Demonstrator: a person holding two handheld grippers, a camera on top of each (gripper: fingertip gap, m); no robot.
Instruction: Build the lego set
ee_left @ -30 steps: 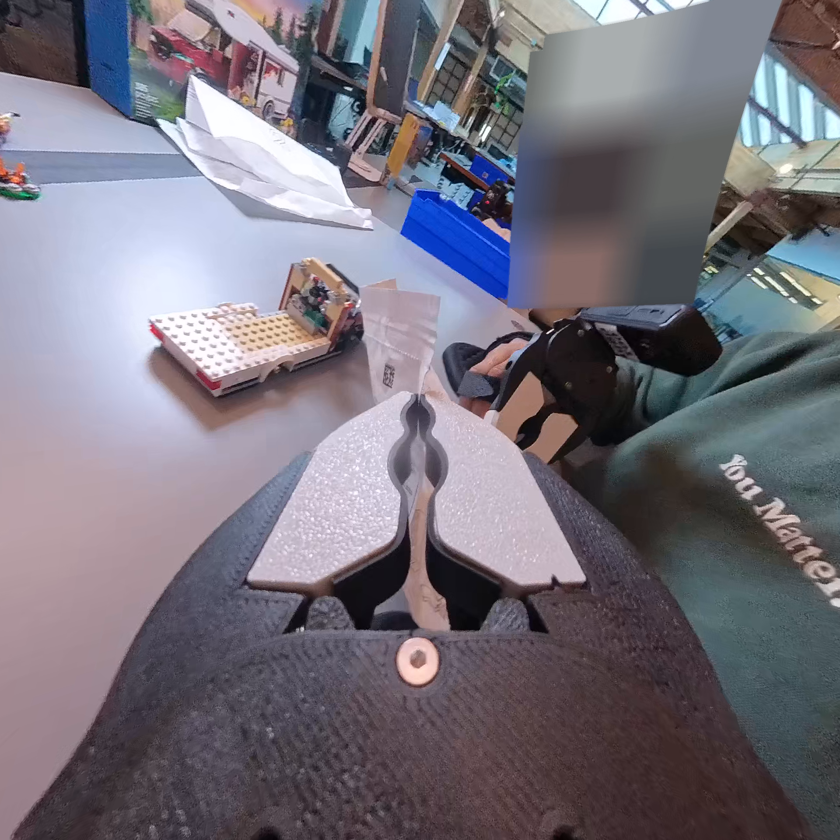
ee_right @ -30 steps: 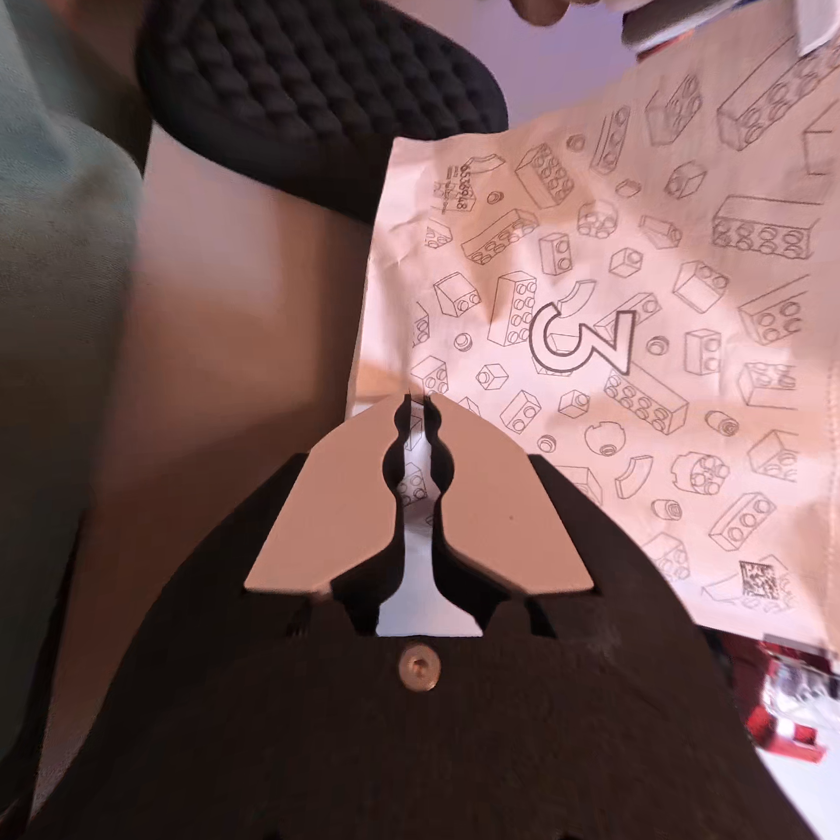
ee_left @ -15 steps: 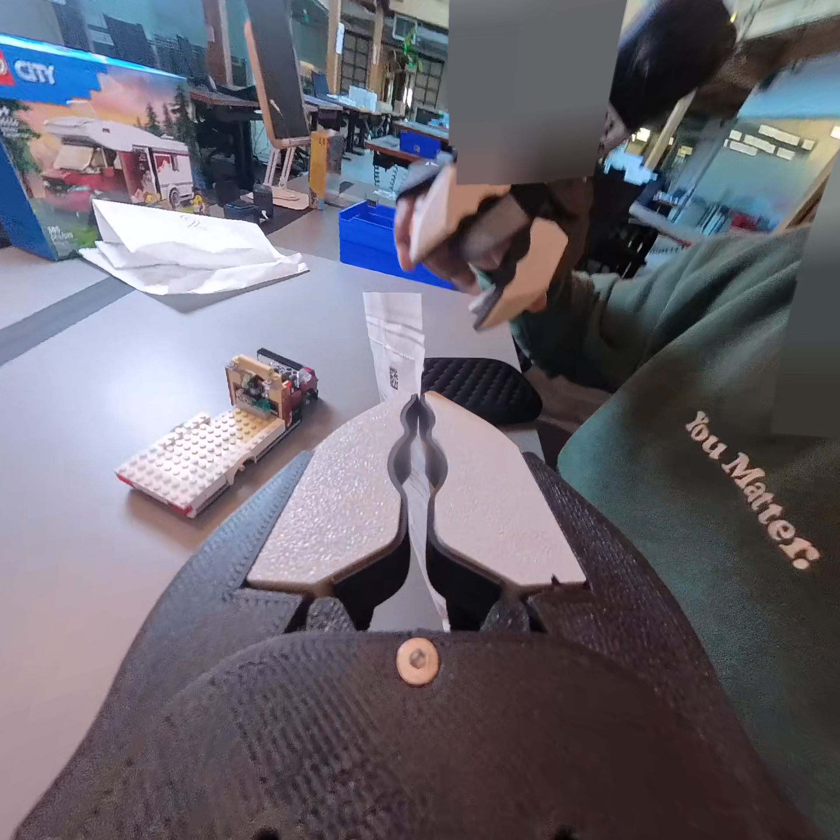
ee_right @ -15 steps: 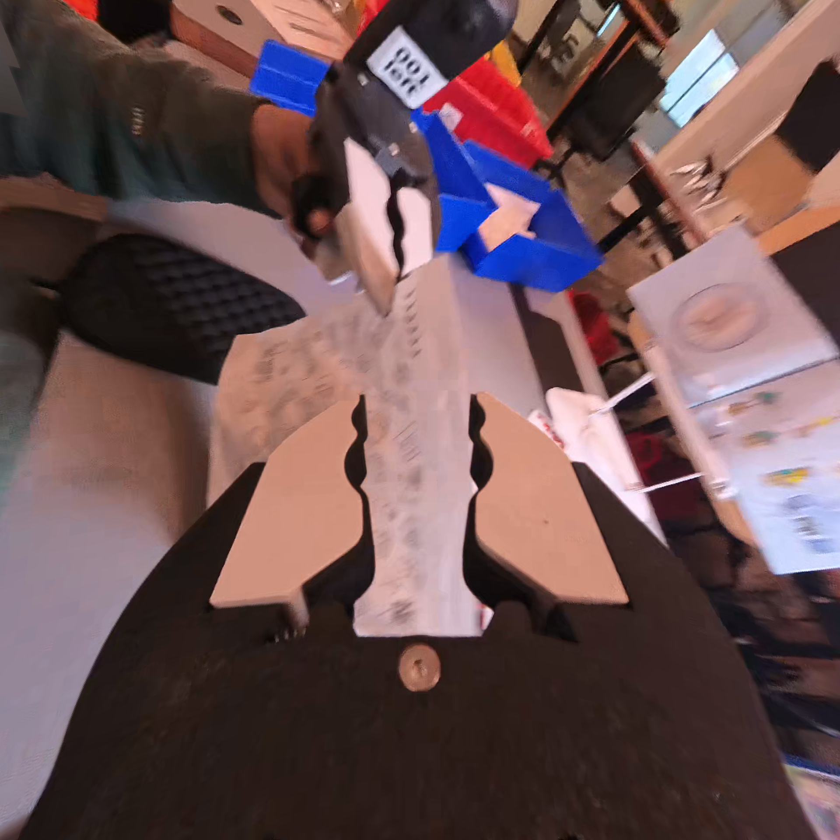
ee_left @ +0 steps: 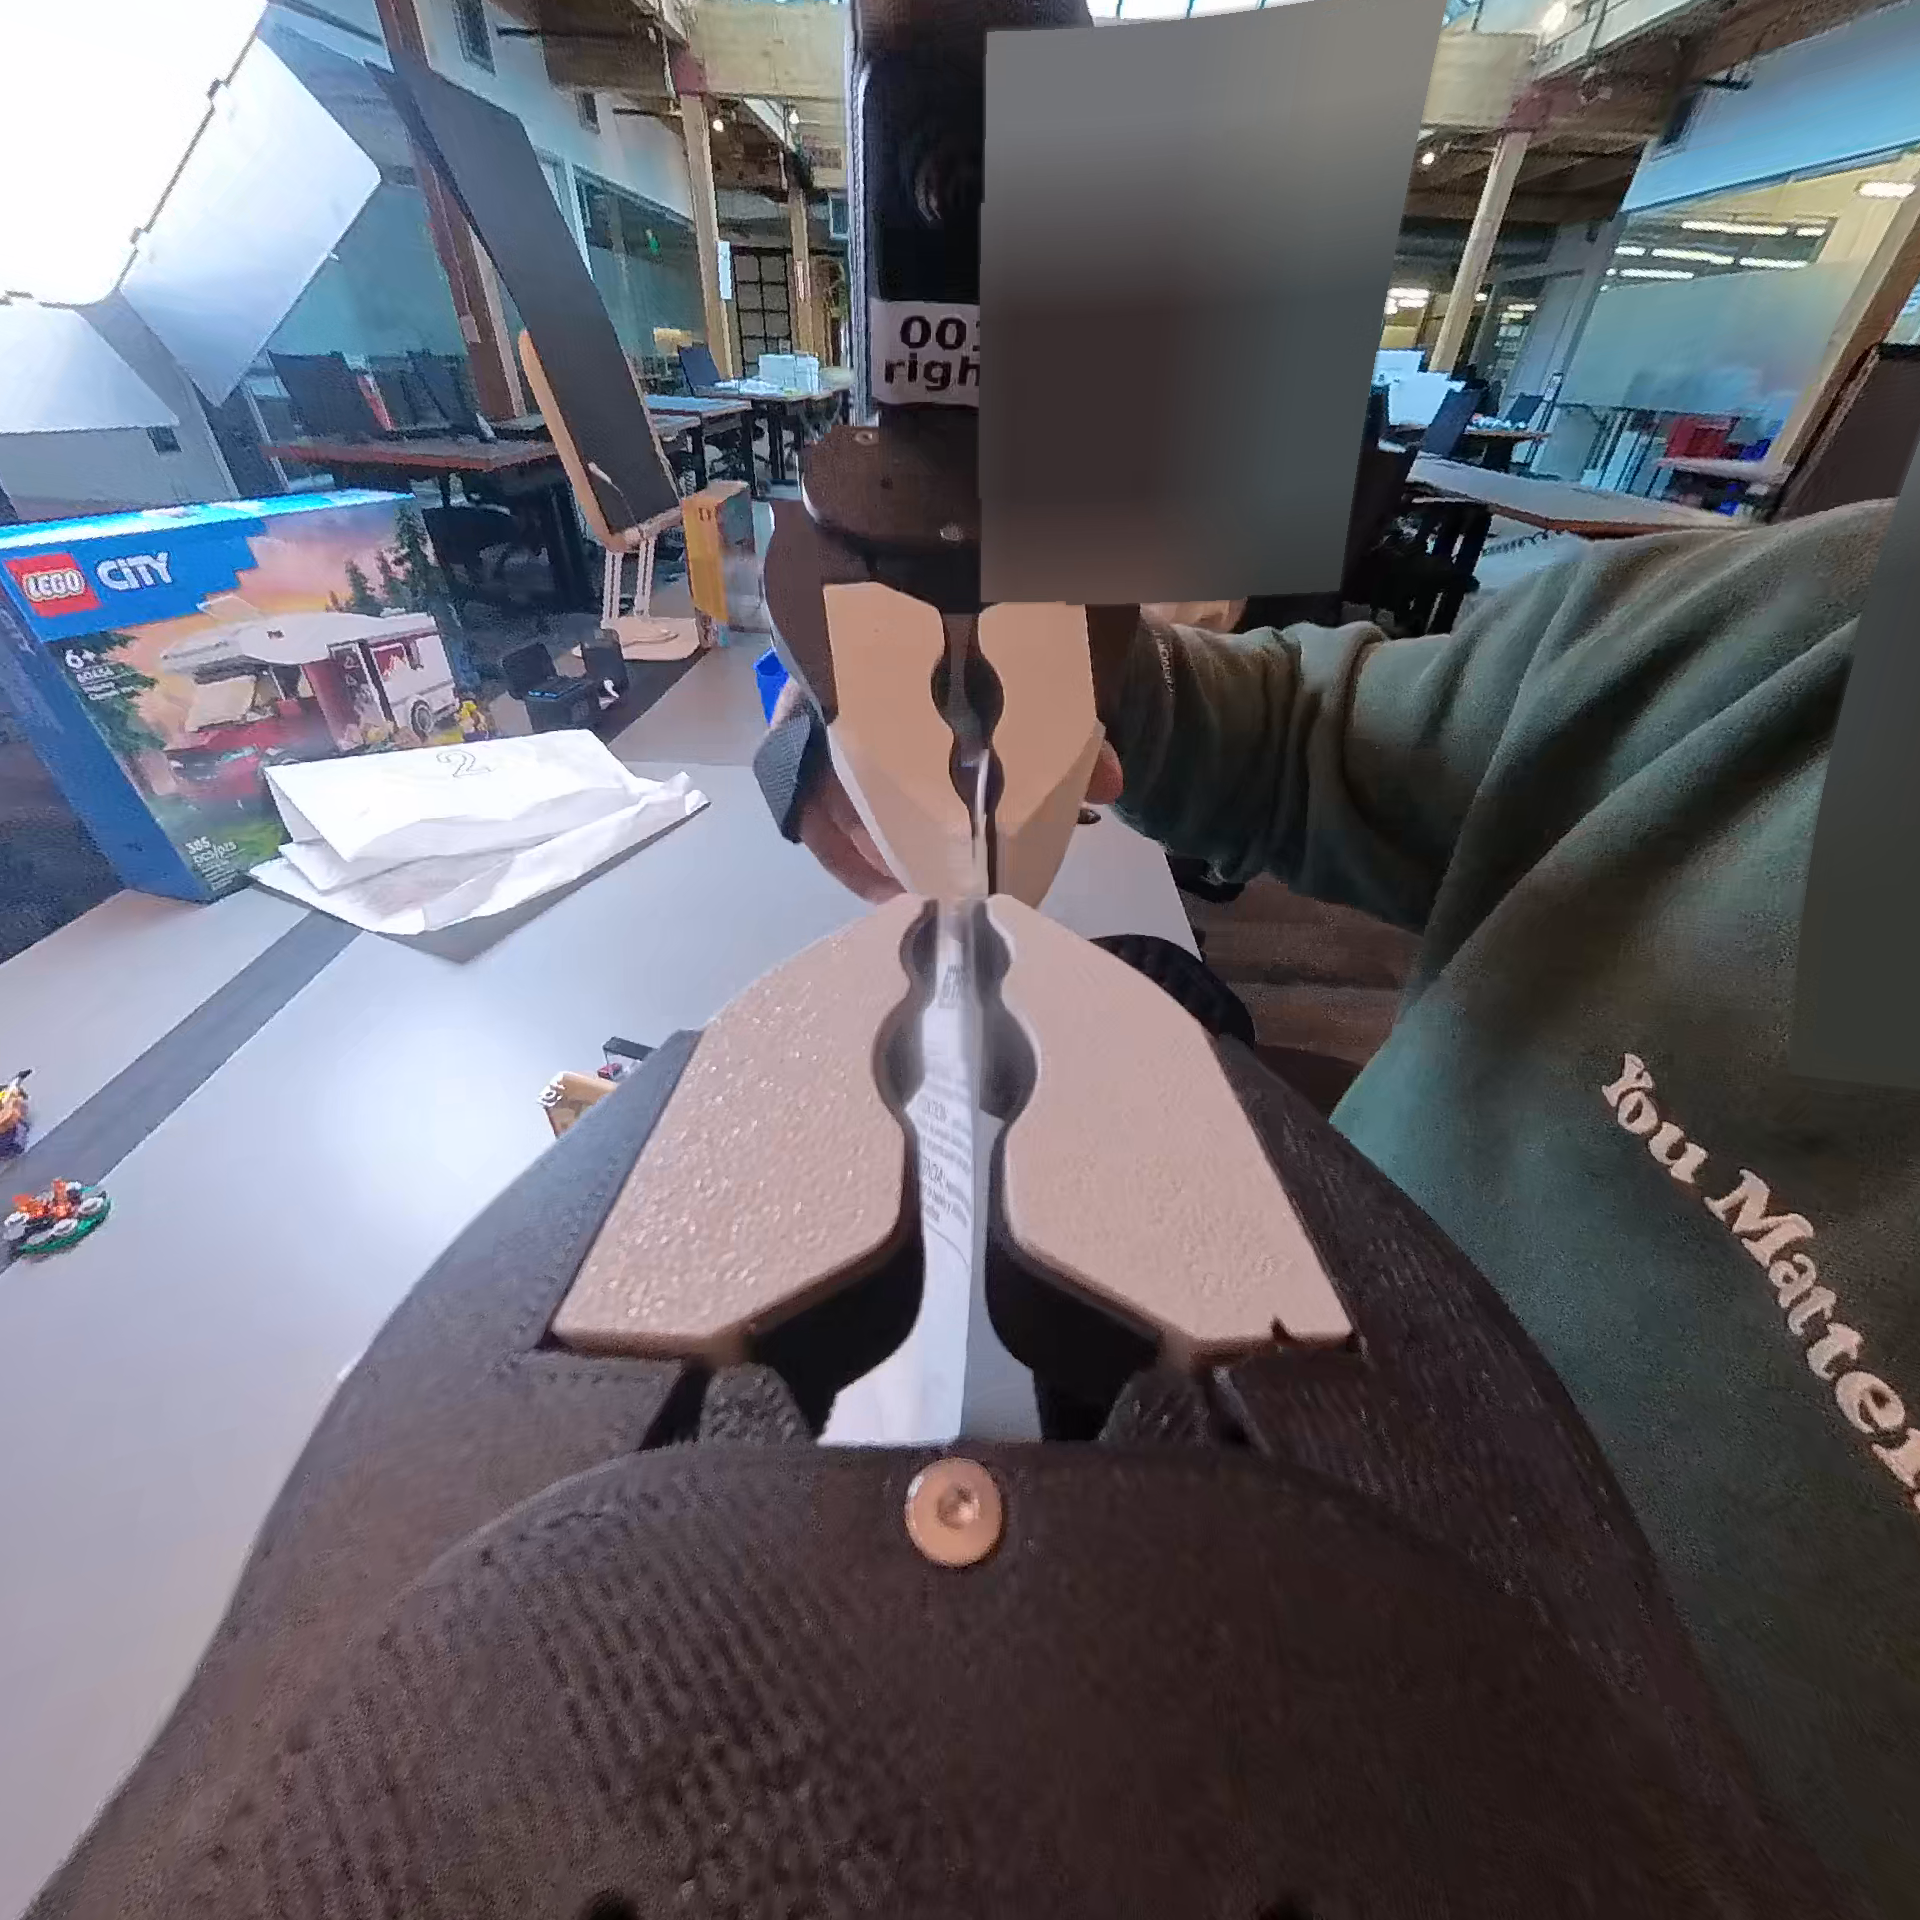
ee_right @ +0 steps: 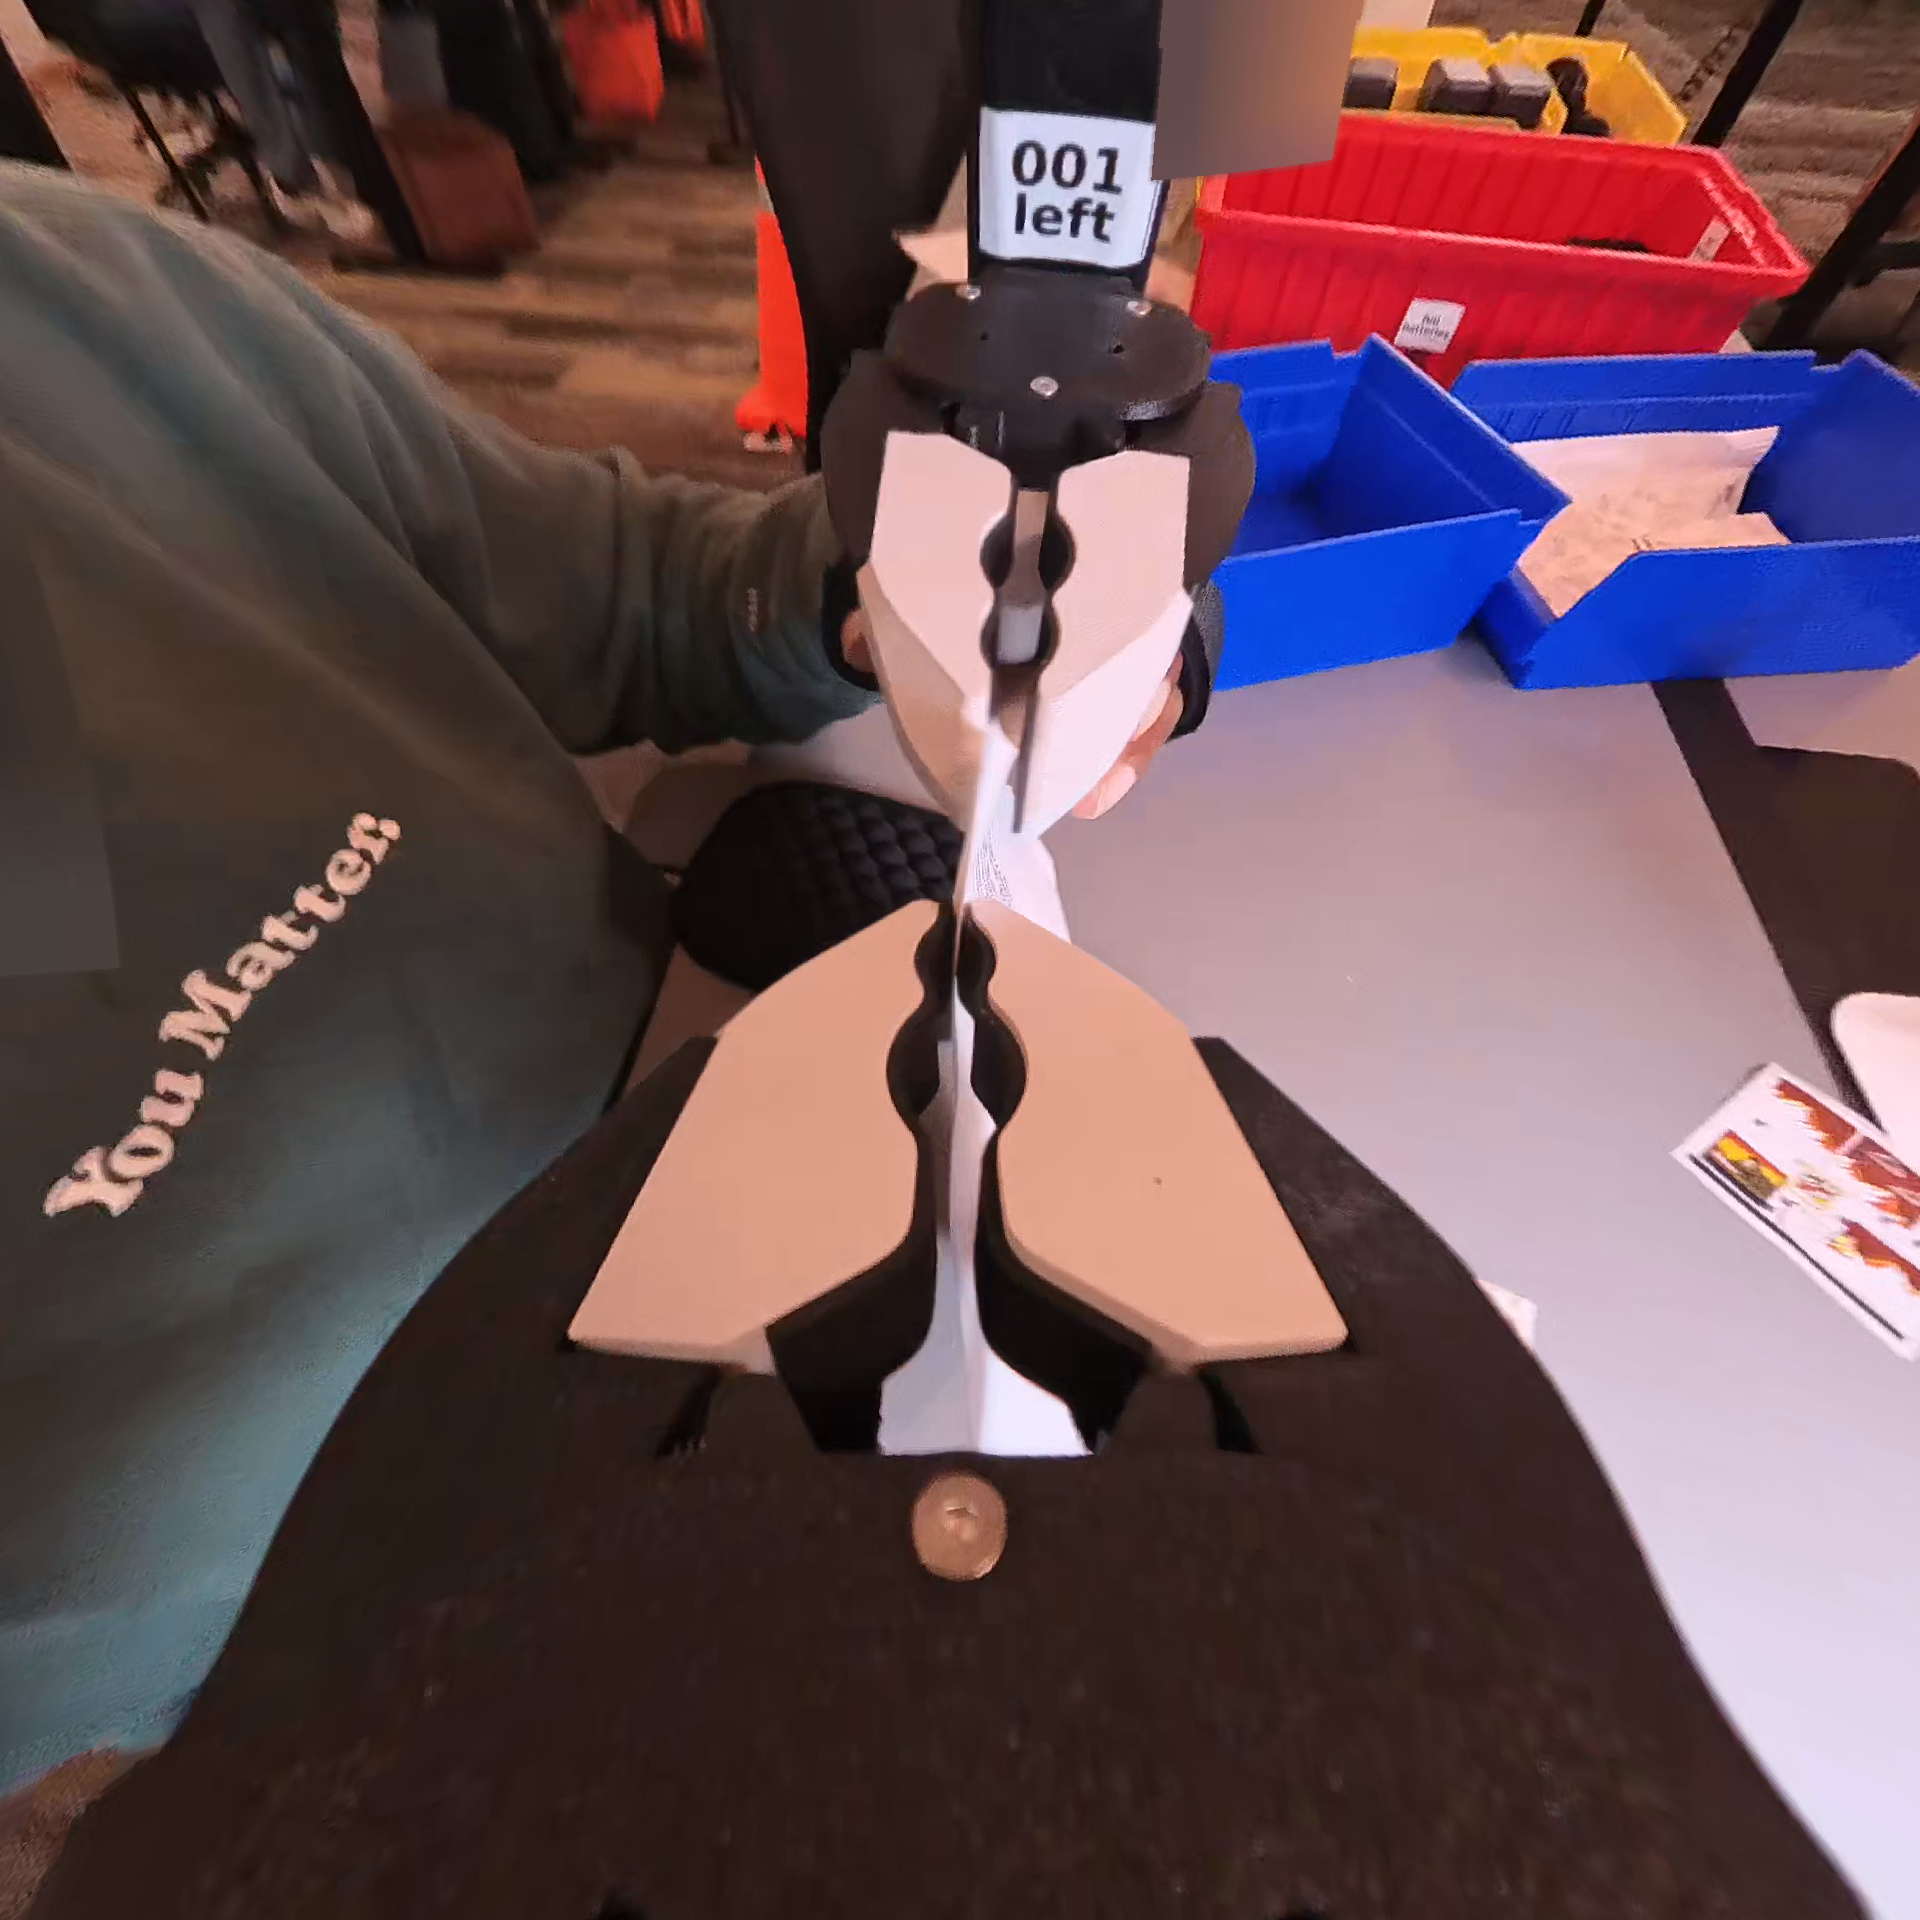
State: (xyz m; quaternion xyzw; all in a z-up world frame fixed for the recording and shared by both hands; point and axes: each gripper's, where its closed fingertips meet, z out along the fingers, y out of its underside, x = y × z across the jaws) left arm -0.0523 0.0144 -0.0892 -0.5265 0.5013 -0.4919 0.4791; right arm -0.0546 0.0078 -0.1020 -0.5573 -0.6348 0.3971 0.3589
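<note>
Paper bag (ee_left: 951, 1122): thin, light, limp, tears easily. Left tool (ee_left: 958, 914) and right tool (ee_right: 956, 920) both clamped on its edge, tips close together; grip near seam.

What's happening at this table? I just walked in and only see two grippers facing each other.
A person is holding a paper parts bag between both handheld grippers, above the table. The left gripper and the right gripper are each shut on the bag, tip to tip, apparently about to tear it open. A partly built model peeks out behind the left gripper; the set's box stands farther back.
</note>
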